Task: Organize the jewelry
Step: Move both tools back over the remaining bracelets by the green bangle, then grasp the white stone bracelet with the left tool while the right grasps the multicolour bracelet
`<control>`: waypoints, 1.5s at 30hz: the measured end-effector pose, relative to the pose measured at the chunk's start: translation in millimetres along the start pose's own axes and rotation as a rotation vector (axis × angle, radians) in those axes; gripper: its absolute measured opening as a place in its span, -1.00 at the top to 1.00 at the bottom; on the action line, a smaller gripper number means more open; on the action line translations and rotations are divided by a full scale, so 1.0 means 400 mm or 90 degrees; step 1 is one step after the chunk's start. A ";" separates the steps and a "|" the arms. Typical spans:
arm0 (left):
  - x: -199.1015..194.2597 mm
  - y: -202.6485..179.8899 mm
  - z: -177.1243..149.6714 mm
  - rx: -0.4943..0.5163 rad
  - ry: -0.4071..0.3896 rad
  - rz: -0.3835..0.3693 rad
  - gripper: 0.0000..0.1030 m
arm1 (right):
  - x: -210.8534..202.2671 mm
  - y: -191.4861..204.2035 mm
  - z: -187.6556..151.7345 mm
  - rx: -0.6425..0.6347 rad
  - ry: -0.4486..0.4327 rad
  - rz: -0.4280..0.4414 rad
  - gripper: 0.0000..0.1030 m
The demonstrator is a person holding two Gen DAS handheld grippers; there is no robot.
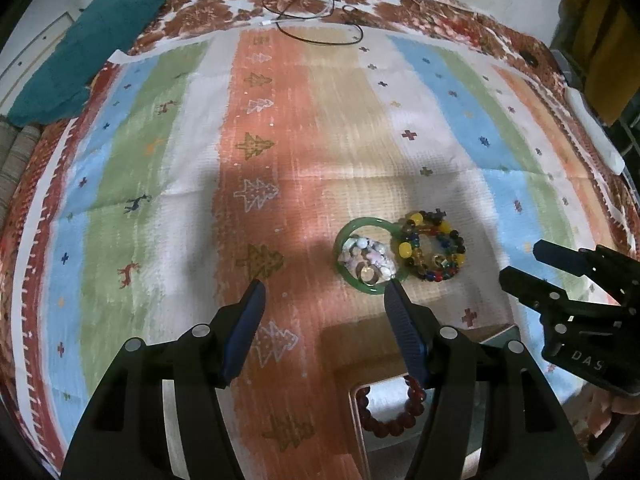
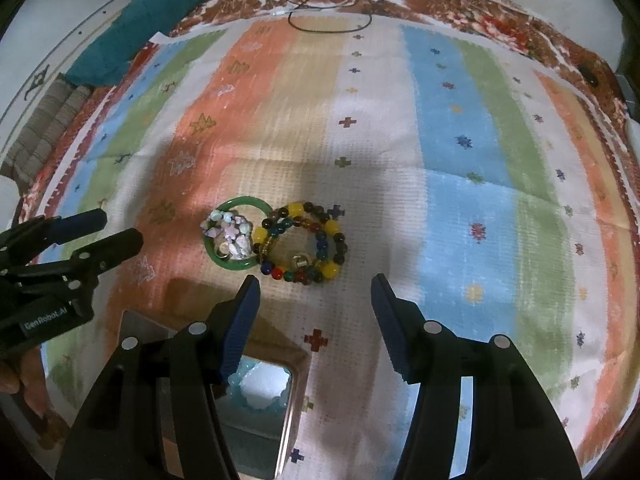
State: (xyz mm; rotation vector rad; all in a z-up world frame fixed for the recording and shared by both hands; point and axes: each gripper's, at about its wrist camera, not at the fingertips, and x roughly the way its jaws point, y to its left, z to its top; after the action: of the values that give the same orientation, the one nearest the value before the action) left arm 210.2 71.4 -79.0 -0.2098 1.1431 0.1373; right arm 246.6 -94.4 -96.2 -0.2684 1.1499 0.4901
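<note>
Both grippers, left (image 1: 324,296) and right (image 2: 314,288), jaws released and empty; multicolour bead bracelet (image 2: 304,248), frame centre, looks light, floppy, slippery, so pinch across one strand.

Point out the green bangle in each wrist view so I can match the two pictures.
Left wrist view: the green bangle lies right of centre, just beyond the left gripper, at its right fingertip.
Right wrist view: it lies left of centre, ahead of the right gripper and to its left.
Shared landmark: the multicoloured bead bracelet touches the bangle's right side in both views.
</note>
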 end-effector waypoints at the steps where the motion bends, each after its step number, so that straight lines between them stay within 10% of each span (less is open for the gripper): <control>1: 0.005 0.000 0.003 0.002 0.002 -0.001 -0.20 | 0.005 0.002 0.003 0.000 0.002 -0.001 -0.12; 19: 0.125 0.017 0.045 0.004 0.054 -0.005 -0.20 | 0.102 0.007 0.053 -0.003 0.045 -0.018 -0.11; 45: 0.236 -0.012 0.076 0.043 0.105 -0.003 0.01 | 0.209 0.020 0.072 -0.010 0.113 -0.025 0.48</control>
State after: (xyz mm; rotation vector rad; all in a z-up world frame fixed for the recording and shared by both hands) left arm 276.8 74.2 -152.6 -0.1653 1.3099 0.0778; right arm 292.5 -55.2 -161.5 -0.3529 1.3111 0.4485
